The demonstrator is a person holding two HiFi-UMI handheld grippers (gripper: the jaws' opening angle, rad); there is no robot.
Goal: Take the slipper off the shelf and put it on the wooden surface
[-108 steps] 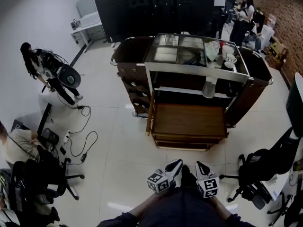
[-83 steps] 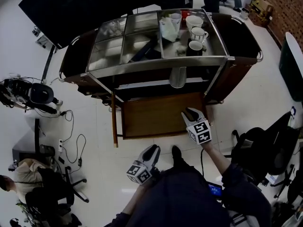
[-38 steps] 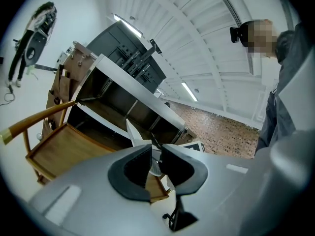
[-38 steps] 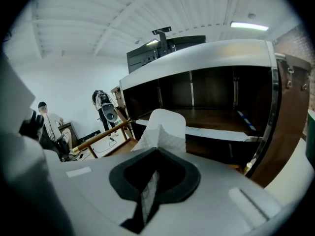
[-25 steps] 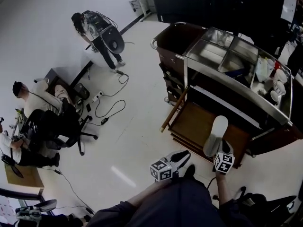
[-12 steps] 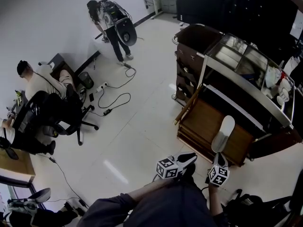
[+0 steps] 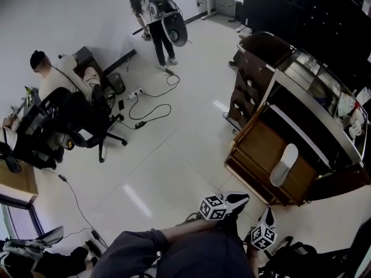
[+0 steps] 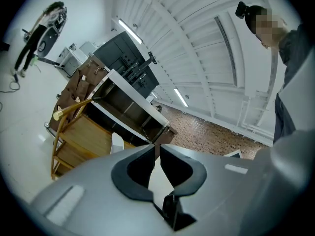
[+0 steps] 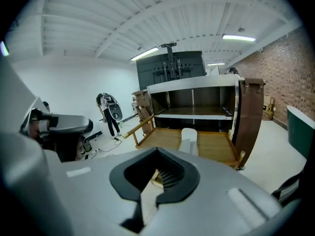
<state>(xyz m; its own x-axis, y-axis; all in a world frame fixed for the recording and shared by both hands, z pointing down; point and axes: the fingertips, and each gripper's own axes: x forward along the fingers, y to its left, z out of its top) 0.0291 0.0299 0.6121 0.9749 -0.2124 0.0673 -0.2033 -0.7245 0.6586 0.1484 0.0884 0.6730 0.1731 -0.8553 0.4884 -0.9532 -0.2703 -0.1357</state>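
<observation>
The white slipper [image 7: 284, 164] lies flat on the wooden surface [image 7: 259, 149] at the bottom of the service cart, with nothing holding it. It also shows as the slipper [image 9: 189, 138] in the right gripper view and the slipper [image 8: 117, 142] in the left gripper view. My right gripper [image 7: 267, 218] is pulled back near my body, about a slipper's length short of it. Its jaws [image 9: 157, 150] are shut and hold nothing. My left gripper [image 7: 236, 200] hangs over the floor by my legs, its jaws [image 8: 157, 146] also shut and bare.
The cart [image 7: 324, 91] has a steel top with cups at its far end and a dark shelf above the wood. A wooden rail [image 7: 250, 126] sticks out at its left. Seated people and office chairs [image 7: 75, 120] are at left, cables [image 7: 148, 112] lie on the floor, and a person [image 7: 153, 16] stands behind.
My right gripper set the slipper down on the wooden surface, let go and drew back to my body. The head view swung left; the left gripper stayed low.
</observation>
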